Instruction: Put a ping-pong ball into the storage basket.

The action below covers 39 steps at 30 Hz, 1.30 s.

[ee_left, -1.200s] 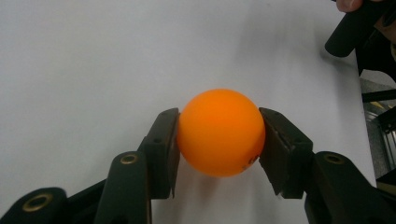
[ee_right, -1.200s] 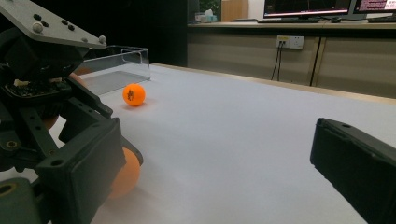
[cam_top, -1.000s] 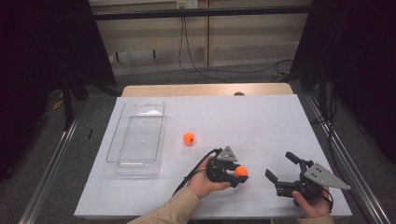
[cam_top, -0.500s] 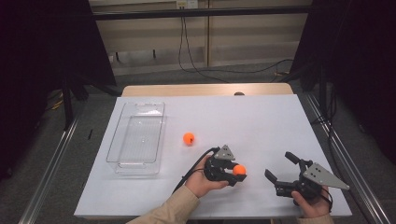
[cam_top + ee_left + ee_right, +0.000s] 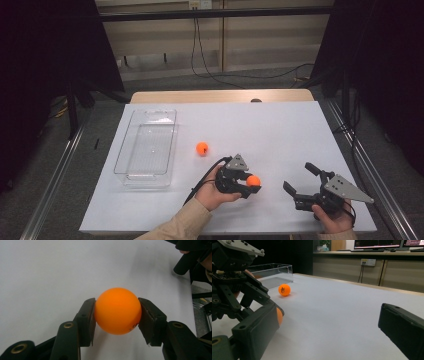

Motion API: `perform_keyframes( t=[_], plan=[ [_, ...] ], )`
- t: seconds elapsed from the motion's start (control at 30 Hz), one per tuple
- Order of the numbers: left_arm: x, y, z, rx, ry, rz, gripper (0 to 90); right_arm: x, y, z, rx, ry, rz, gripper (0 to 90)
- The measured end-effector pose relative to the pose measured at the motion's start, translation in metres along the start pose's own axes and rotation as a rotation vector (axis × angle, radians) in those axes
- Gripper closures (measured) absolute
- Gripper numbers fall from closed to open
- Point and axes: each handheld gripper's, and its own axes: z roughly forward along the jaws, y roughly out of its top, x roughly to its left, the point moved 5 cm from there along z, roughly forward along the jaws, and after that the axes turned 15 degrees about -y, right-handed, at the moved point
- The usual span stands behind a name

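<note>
White tabletop [image 5: 280,125] with dark curtains on both sides and a wood-panelled wall with cables hanging behind it, pretty bare setup overall. The left gripper [image 5: 248,184] has its jaws clamped on an orange ball [image 5: 117,310], and the left gripper view shows both pads pressed flat against the ball's sides, roughly at its widest part. The ball looks like it's sitting right at or just above the table surface, can't really tell which.

Second orange ball [image 5: 202,148] is loose on the table, ahead of the left gripper and off to its left, well apart from it. Further left of that is a clear plastic bin [image 5: 131,150], looks empty, so my guess is the balls are meant to go in there.

The right gripper [image 5: 306,187] is parked off to the right of the left one, jaws spread wide with nothing between them, just hanging out near the table edge.

What could go wrong from here imo:
- It's a smooth round ball held by two flat pads. If the grip loosens even slightly during the carry, it pops out and rolls, probably off the table since nothing's there to stop it.
- Swinging toward the bin low could clip the loose ball and send it rolling.
- Bin walls are clear and thin, so it's easy to misjudge the rim and knock the bin sideways.
- Dropping from too high means the ball bounces right back out.
</note>
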Motion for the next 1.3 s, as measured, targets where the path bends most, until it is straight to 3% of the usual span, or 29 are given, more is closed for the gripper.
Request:
perform_keyframes(
  t=[1.3],
  plan=[
    [0.007, -0.001, -0.021, -0.017, 0.026, -0.036, 50.8, 0.001, 0.0, 0.002, -0.003, 0.003, 0.007, 2.2]
  ],
)
